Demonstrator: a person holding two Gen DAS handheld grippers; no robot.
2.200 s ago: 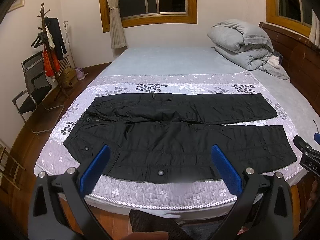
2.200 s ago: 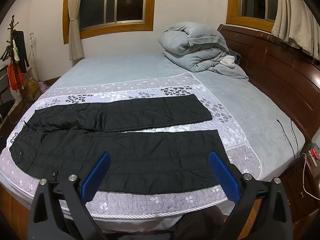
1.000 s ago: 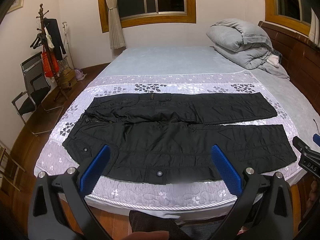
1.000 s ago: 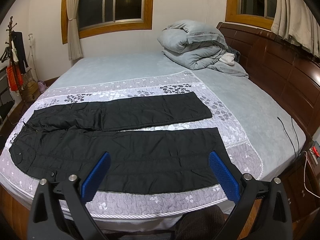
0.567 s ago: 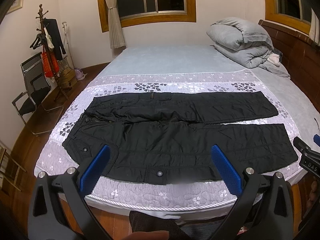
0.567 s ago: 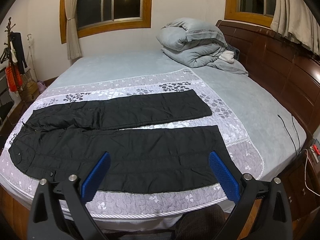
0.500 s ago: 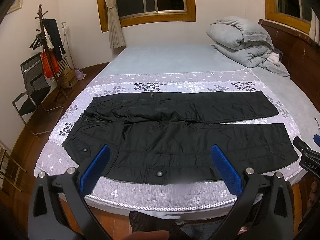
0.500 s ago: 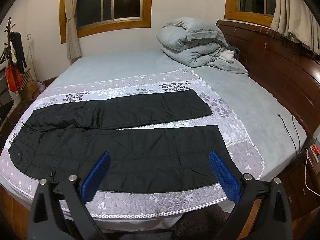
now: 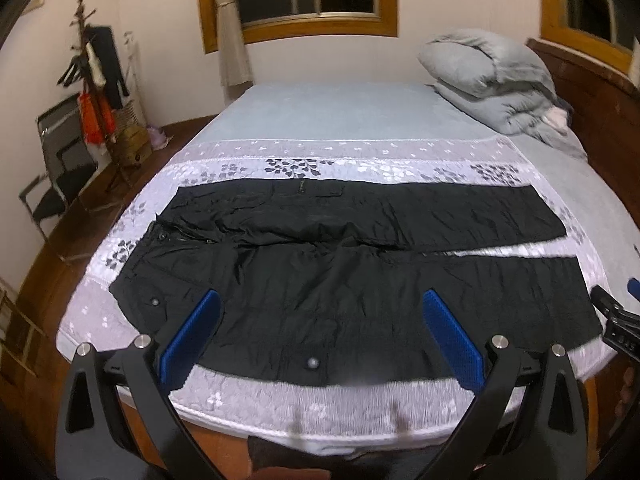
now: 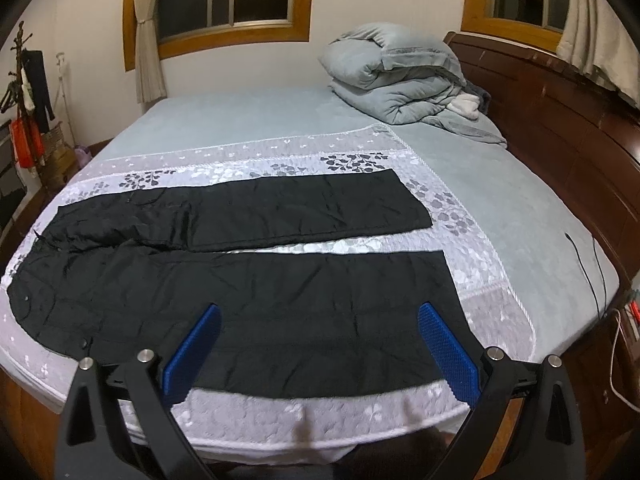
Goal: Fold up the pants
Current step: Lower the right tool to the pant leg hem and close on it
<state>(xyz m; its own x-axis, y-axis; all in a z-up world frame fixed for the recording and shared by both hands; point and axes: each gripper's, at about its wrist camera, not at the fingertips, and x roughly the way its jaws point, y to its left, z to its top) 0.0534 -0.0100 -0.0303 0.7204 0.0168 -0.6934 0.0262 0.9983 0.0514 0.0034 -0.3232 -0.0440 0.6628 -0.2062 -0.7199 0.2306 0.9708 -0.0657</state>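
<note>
Bed point(image 9: 352, 120) with black pants point(image 9: 340, 280) spread flat, folded duvet point(image 10: 396, 84) beyond, left tongs point(image 9: 320, 340) and right tongs point(image 10: 318, 352) spread

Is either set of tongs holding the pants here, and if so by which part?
Nothing is held. The left tongs and right tongs are both open above the pants, which lie flat on the bed.

I see the bed point(image 9: 340, 120) with black pants point(image 9: 340, 280) spread flat along its near edge, and a folded grey duvet point(image 10: 396, 84) at its far right corner.
</note>
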